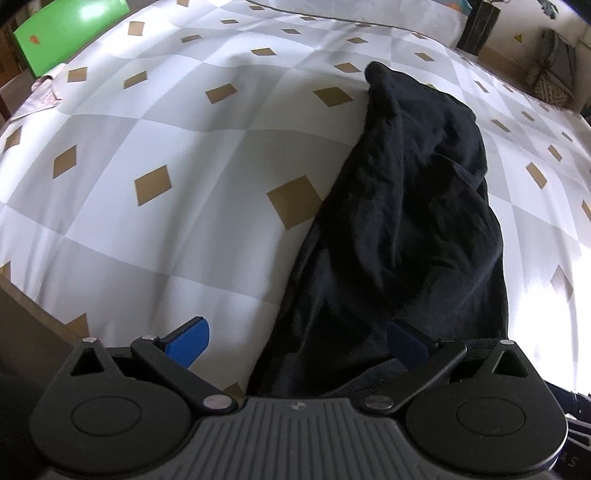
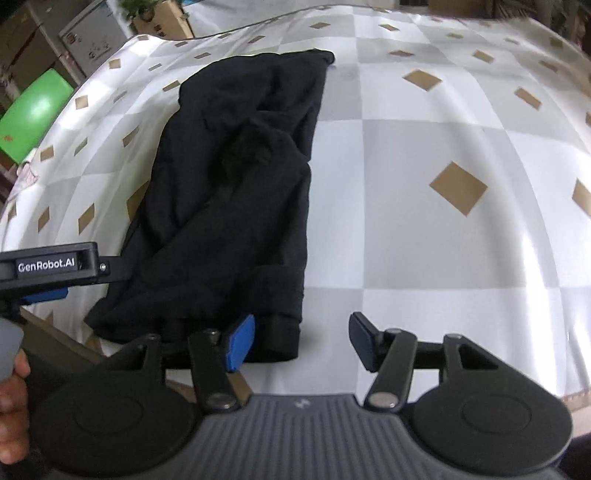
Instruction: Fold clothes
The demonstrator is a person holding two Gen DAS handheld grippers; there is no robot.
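Note:
A black garment point(image 1: 413, 206) lies crumpled in a long strip on the white and grey checked cover point(image 1: 177, 133), running away from the near edge. My left gripper point(image 1: 297, 345) is open wide over its near end; the left blue pad point(image 1: 188, 347) is above bare cover and the right pad point(image 1: 406, 343) is against the dark cloth. In the right wrist view the garment point(image 2: 236, 192) sits left of centre. My right gripper point(image 2: 301, 341) is open, with the garment's near right corner lying just inside its left blue pad point(image 2: 240, 343). The left gripper point(image 2: 55, 266) shows at the left edge.
A green panel point(image 1: 70, 29) stands beyond the far left corner, with crumpled paper point(image 1: 40, 96) on the cover beside it. Cardboard boxes point(image 2: 162, 18) and a dark box point(image 1: 480, 26) stand behind. A hand point(image 2: 11, 369) holds the left tool. The cover's near edge runs just below both grippers.

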